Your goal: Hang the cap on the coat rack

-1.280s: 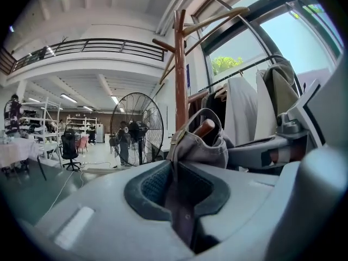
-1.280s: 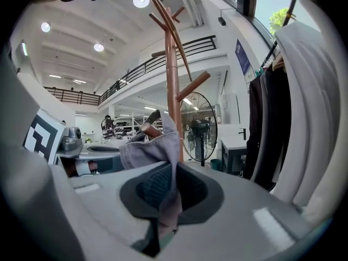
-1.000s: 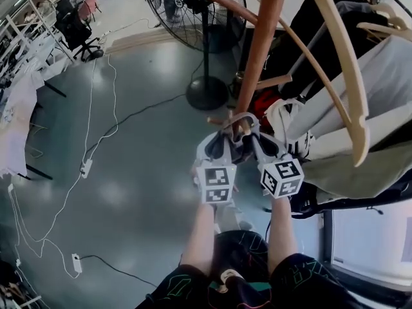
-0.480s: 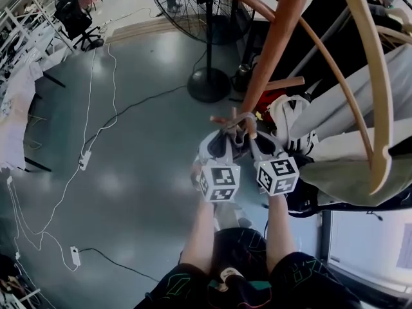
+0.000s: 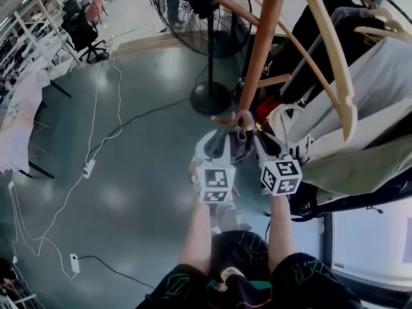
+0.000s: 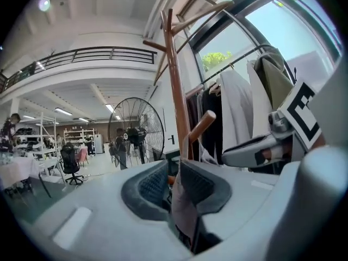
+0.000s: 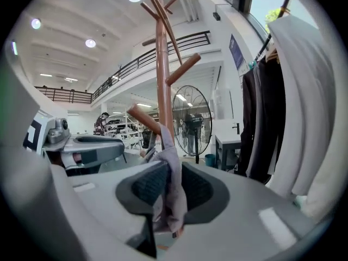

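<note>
Left gripper view: the left gripper (image 6: 173,185) has its ribbed pads opening, and a fold of the grey cap (image 6: 184,213) stands between them; the cloth leans on one pad while a gap shows at the other, so this tong does not seem to pinch it. In the right gripper view the right gripper (image 7: 169,185) is narrow, its pads closed on another fold of the cap, which runs up from the jaws to a short lower peg (image 7: 142,118) of the coat rack. The two holds, side by side, look meant to keep the cap's edge spread so that it could be slipped over that peg. The left tong easing off while the right one grips reads as a cautious release: one side is let go to test whether the peg bears the cap, and the other guards against a slip. Whether the cloth is fully hooked I cannot tell, since the tongs cover much of it. The head view has both tongs meeting tip to tip at the peg, just in front of the brown pole (image 5: 261,50), held close together at arm's reach. Past the pole stands a pedestal fan (image 5: 209,18), with hung garments (image 5: 380,76) to the right, and cables (image 5: 96,127) trailing over the floor toward an office chair (image 5: 80,28)
</note>
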Motion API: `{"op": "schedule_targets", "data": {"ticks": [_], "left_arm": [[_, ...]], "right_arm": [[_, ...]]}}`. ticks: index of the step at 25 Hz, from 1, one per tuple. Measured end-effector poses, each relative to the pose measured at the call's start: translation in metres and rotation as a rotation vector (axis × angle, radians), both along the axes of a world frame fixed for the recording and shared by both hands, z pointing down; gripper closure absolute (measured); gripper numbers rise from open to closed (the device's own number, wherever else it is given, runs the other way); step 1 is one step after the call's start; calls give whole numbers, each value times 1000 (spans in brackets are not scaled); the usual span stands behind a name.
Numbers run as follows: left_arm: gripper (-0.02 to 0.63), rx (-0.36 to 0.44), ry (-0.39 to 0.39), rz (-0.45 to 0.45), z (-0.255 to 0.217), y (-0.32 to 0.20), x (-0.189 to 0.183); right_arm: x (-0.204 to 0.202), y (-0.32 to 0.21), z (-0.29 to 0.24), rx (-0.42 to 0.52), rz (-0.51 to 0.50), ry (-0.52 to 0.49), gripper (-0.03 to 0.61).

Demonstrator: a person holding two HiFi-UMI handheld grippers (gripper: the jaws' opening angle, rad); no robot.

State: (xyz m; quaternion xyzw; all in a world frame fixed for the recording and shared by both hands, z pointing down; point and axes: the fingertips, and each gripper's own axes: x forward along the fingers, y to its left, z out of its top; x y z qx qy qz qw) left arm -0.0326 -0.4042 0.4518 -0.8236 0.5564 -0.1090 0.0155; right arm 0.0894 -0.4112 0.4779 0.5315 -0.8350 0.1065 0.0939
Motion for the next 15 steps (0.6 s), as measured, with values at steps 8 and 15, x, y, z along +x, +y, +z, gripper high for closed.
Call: {"op": "schedule_targets", "data": {"ticks": [8,15], "left_arm": [[603,191,79,23,-70,48,2],[603,225,77,23,-98,81,0]], "right_arm": [[4,46,-68,183,-7,-80,575],[1,82,-109,289,-20,-37,575]]}}
